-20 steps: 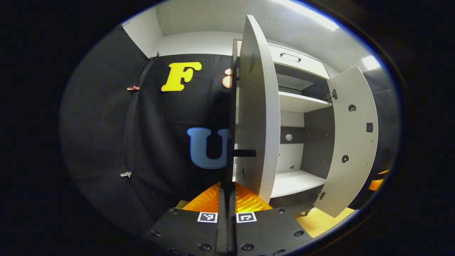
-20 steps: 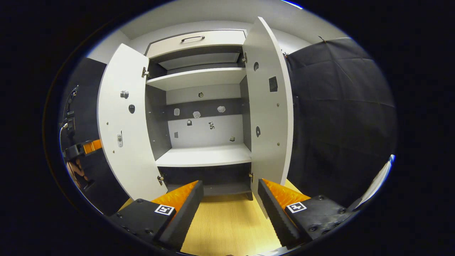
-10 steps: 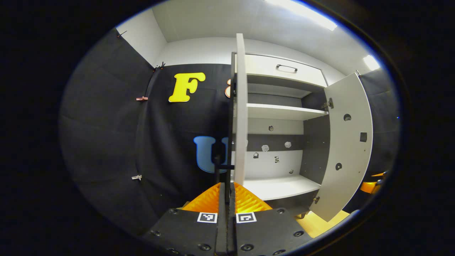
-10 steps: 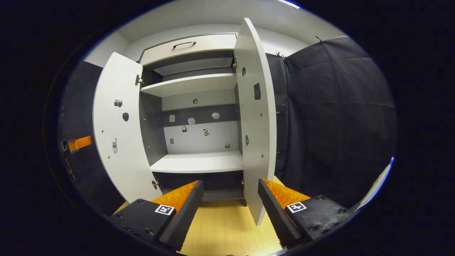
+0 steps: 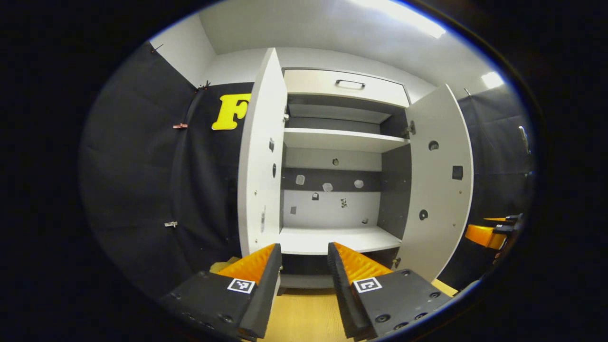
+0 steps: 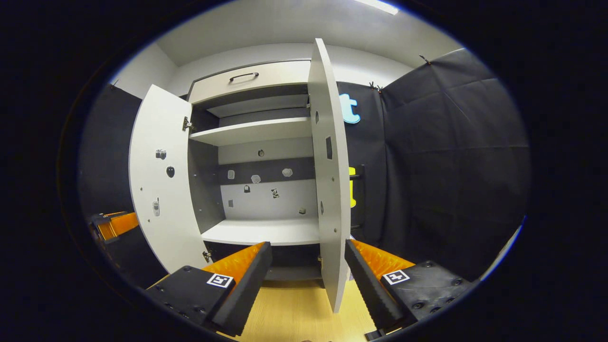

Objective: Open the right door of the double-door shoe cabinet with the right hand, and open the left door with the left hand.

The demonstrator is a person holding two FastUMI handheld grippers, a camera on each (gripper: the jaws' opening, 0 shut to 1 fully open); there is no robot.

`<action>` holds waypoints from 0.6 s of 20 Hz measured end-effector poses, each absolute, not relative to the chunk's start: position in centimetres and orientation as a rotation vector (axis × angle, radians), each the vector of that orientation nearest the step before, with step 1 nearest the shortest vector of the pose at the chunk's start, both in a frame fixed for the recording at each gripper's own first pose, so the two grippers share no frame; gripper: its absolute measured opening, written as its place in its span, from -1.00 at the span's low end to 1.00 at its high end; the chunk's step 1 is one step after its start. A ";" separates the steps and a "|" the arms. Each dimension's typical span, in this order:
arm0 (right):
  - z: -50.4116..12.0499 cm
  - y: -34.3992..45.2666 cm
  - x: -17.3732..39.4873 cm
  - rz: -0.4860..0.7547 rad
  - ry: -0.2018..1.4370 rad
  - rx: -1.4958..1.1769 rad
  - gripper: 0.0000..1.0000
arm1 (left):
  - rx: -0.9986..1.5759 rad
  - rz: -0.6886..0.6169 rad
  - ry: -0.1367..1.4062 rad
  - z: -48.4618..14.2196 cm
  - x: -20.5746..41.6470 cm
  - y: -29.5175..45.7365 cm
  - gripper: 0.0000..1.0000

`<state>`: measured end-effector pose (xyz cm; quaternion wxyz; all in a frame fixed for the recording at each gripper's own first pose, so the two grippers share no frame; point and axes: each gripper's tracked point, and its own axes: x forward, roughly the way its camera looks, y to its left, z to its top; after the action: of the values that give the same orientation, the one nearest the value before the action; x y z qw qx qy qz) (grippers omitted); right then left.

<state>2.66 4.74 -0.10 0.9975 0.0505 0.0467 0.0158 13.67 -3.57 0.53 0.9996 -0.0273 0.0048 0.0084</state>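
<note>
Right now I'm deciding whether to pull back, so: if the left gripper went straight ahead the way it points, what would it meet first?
Probably the lower shelf of the open cabinet. The left gripper is open and aimed between the left door and the right door, so nothing looks nearer, though depth is hard to judge.

Left gripper (image 5: 303, 254) agape; both doors (image 5: 260, 161) swung wide

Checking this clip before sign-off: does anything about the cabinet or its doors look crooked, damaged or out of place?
Nothing stands out. The left door and right door of the shoe cabinet both stand wide open, hanging straight. The shelves look level and bare, and the top drawer is shut.
</note>
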 end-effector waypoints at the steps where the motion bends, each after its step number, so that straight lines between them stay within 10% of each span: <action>1: -0.4 4.5 2.3 0.033 0.095 0.102 0.96 | -0.046 0.017 0.016 0.3 13.5 -3.6 0.22; 7: -2.5 3.9 0.7 0.037 0.127 0.100 0.96 | -0.029 -0.003 -0.027 0.4 13.1 -4.5 0.88; 12: -3.3 4.1 0.1 0.056 0.140 0.078 0.97 | 0.017 0.005 -0.045 0.5 12.9 -4.3 0.92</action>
<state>0.12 4.12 -3.30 0.9964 0.0388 0.0701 0.0279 12.92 -4.34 0.47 0.9997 0.0084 -0.0225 0.0027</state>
